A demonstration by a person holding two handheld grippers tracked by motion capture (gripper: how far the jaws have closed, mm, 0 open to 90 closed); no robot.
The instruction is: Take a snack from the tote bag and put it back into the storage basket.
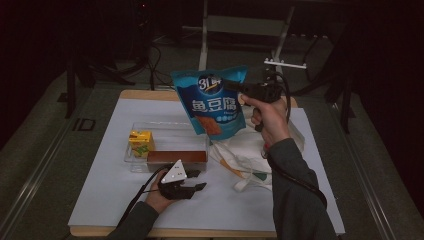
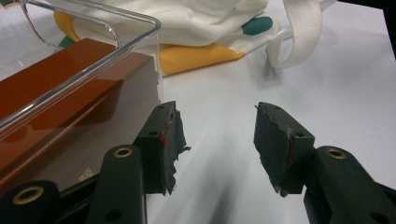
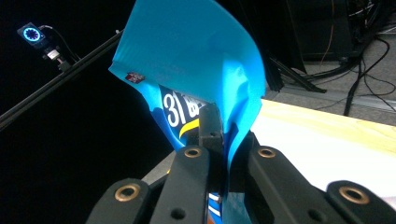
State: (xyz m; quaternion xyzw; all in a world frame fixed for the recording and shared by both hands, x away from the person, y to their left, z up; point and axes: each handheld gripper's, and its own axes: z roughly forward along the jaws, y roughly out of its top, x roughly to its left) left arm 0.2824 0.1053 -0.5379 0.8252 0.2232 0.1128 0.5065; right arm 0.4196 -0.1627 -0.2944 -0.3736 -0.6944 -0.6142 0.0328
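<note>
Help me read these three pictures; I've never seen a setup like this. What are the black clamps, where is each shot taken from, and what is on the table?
There is no machine here: a person holds a hand-held clamp, a tool with two black jaws, in each hand. The wide picture is taken from above the person's side of the table. The other two come from small cameras riding on each tool, looking along its jaws.

On the white table stands a clear plastic bin with a yellow drink carton and a brown box inside. Beside it lies a white cloth bag with yellow and green patches.

The right tool is shut on the top of a blue snack pouch and holds it in the air above the bin. The left tool rests low near the bin's front, jaws apart with nothing between them.
</note>
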